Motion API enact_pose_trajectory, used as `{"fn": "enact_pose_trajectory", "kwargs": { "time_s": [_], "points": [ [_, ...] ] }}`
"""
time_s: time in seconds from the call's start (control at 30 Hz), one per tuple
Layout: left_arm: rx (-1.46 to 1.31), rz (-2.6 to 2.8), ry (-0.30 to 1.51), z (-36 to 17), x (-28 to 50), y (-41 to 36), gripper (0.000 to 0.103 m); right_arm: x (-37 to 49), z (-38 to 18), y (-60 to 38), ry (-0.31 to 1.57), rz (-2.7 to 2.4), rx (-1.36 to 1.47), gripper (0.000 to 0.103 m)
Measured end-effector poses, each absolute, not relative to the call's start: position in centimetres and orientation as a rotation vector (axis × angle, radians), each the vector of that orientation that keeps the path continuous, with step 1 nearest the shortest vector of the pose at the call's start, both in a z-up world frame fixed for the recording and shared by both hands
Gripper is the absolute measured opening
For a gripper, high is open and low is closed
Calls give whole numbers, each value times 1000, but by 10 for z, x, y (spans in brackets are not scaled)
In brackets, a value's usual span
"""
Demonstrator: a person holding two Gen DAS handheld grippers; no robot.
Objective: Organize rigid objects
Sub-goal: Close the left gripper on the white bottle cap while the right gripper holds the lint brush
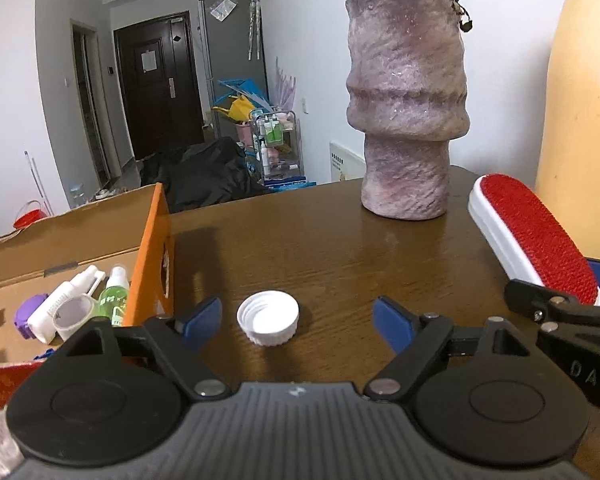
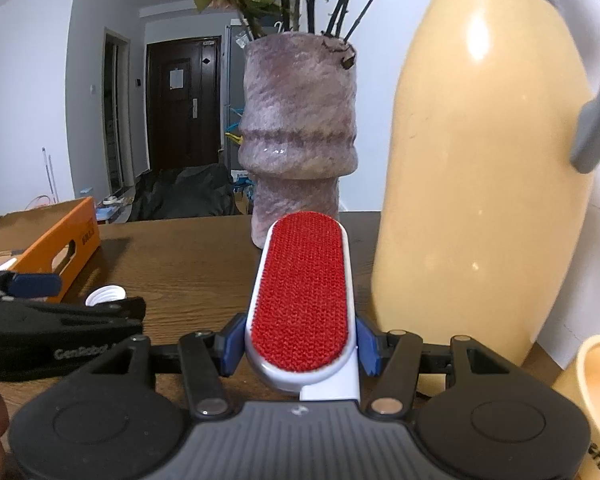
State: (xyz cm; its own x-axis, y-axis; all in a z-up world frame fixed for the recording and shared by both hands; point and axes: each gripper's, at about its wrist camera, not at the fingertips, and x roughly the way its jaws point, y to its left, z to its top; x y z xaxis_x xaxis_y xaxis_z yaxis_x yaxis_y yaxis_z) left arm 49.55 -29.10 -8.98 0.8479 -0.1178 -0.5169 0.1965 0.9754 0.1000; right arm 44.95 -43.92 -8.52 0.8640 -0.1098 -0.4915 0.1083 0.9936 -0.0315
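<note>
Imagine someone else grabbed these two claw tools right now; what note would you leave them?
Left gripper: open, straddling the white ribbed plastic bottle cap on the brown wooden table, not gripping.
Right gripper: shut on the red-and-white lint brush.
Done: small bottles already lie in the orange cardboard box.
Left: probably box the cap and brush. The purple vase and cream flask stand behind.

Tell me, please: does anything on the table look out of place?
Yes. A white cap lies alone on the table, its threaded inside facing up, with no bottle beside it. The bottles are in the cardboard box.
</note>
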Motion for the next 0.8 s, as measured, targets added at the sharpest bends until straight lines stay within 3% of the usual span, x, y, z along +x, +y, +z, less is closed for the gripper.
{"fn": "enact_pose_trajectory", "kwargs": {
  "time_s": [0.17,0.3,0.63,0.7,0.73,0.77,0.8],
  "points": [
    [161,-200,521,-88,499,-295,74,459,-90,-437,524,-129,-20,55],
    [198,-196,508,-90,502,-303,75,461,-90,-438,521,-140,-22,55],
    [146,-155,673,-107,545,-298,72,465,-92,-435,530,-149,-31,55],
    [142,-163,671,-107,546,-296,54,467,-92,-435,533,-148,-31,55],
    [133,-172,670,-106,545,-294,30,467,-93,-435,534,-148,-31,55],
    [136,-177,668,-106,545,-292,16,467,-93,-435,534,-147,-31,55],
    [141,-175,667,-105,543,-291,15,467,-93,-436,534,-147,-30,55]
  ]
}}
